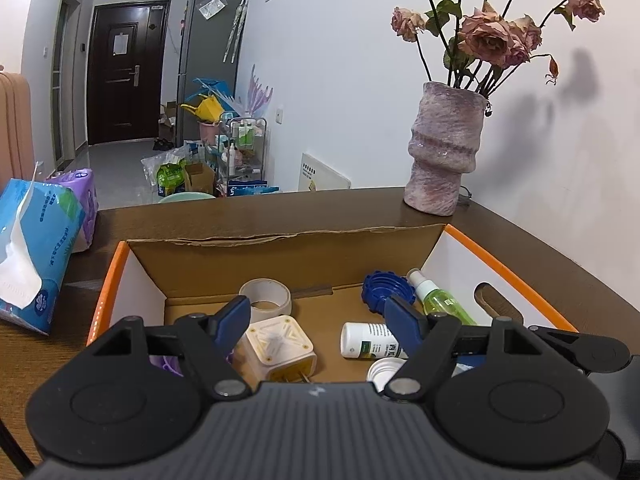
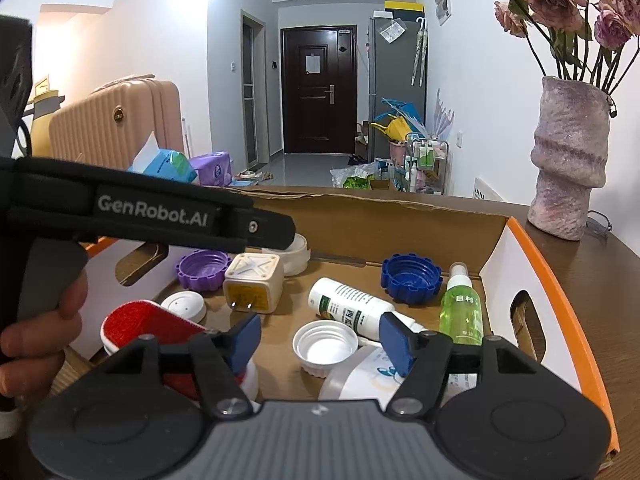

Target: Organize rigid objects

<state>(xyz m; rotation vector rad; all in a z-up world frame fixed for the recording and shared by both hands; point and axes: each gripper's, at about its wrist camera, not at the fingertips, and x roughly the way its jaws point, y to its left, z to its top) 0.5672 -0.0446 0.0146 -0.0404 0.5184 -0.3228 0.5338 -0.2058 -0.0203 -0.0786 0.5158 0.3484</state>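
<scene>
An orange-rimmed cardboard box (image 1: 280,256) (image 2: 568,280) holds several small items: a cream plug adapter (image 1: 280,346) (image 2: 254,282), a tape roll (image 1: 266,294), a blue lid (image 1: 384,290) (image 2: 412,278), a green spray bottle (image 1: 440,300) (image 2: 460,308), a white bottle lying flat (image 1: 368,340) (image 2: 348,304), a white cap (image 2: 325,346), a purple lid (image 2: 204,270) and a red lint brush (image 2: 148,326). My left gripper (image 1: 318,318) is open above the box, empty. My right gripper (image 2: 320,338) is open and empty over the white cap.
A pink vase of dried roses (image 1: 444,148) (image 2: 568,160) stands on the brown table (image 1: 248,208) behind the box. Tissue packs (image 1: 32,248) lie at the left. The left gripper's body (image 2: 152,212) crosses the right wrist view at the left.
</scene>
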